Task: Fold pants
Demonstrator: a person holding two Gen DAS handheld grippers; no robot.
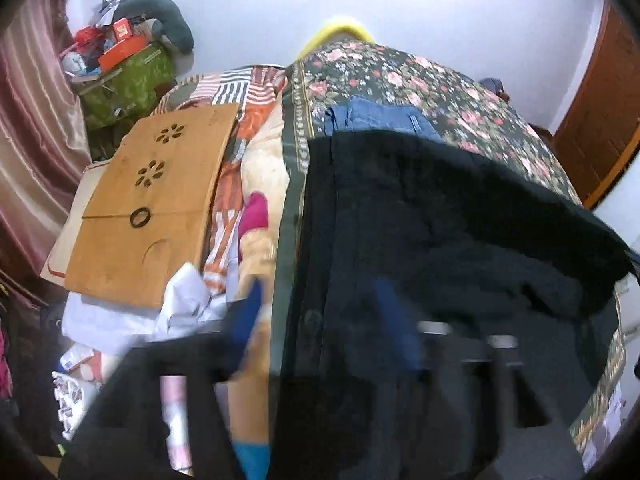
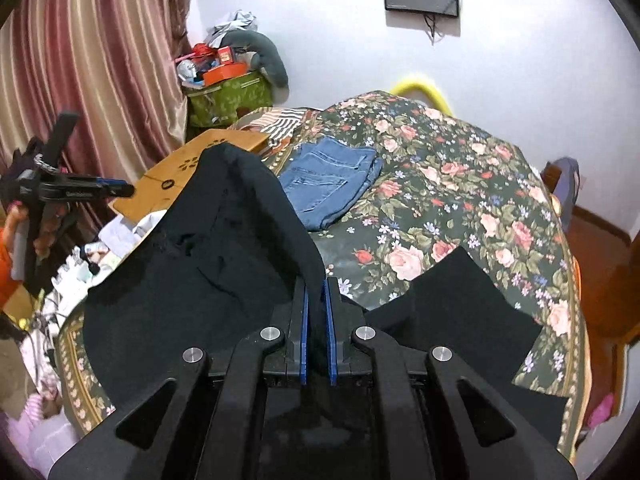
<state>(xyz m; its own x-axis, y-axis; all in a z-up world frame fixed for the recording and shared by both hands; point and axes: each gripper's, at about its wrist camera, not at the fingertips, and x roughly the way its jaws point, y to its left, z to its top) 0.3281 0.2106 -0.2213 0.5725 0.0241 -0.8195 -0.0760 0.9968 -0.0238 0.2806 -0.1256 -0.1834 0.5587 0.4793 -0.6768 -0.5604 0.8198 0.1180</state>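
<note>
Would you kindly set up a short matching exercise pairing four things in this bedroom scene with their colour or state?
Things:
1. pants
2. jeans
3. right tool
4. left tool

States:
A. folded, light blue, on the bedspread
B. open, off to the side, holding nothing
C. black, partly lifted
D. shut on dark cloth

Pairs: 1-C, 2-A, 3-D, 4-B
</note>
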